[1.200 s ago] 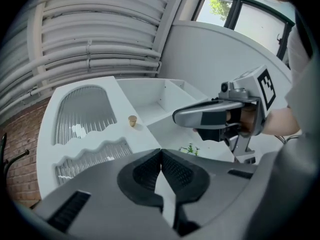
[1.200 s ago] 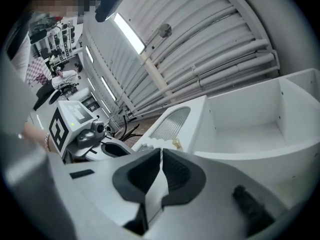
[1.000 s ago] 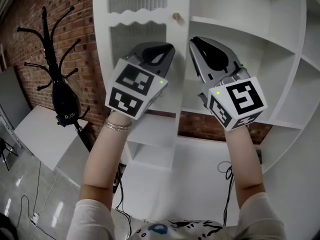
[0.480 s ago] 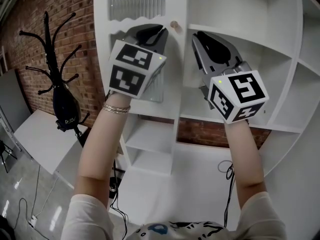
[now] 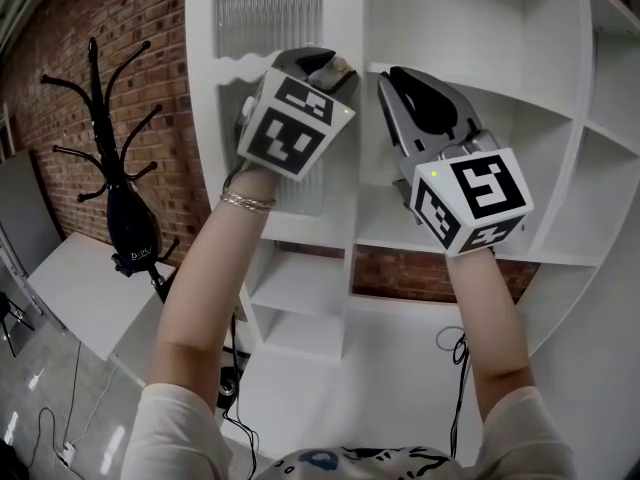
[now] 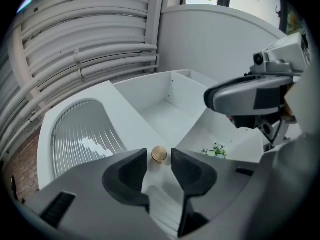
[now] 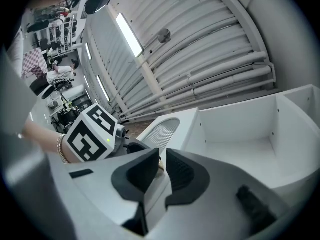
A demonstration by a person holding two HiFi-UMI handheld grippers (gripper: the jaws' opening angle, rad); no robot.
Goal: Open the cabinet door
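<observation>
The white cabinet door (image 5: 345, 148) has a ribbed glass panel (image 5: 270, 13) and a small round brass knob (image 5: 345, 65) at its right edge. My left gripper (image 5: 335, 68) is raised to the knob and its jaws are opening. In the left gripper view the knob (image 6: 159, 154) sits between the two dark fingertips (image 6: 134, 166) with a gap on each side, so the pads are not pressing on it. My right gripper (image 5: 388, 78) hangs just right of the knob in front of the open shelves. Its jaws (image 7: 162, 160) stand close together with only a thin slit and hold nothing.
Open white shelves (image 5: 480, 58) fill the cabinet right of the door. A black coat stand (image 5: 115, 168) stands against the brick wall (image 5: 150, 28) at left, with a white table (image 5: 70, 278) below it. Cables (image 5: 450, 348) lie on the floor.
My left gripper has risen up the door to the knob, and the knob now sits at its tips. My right gripper rose a little beside it.
</observation>
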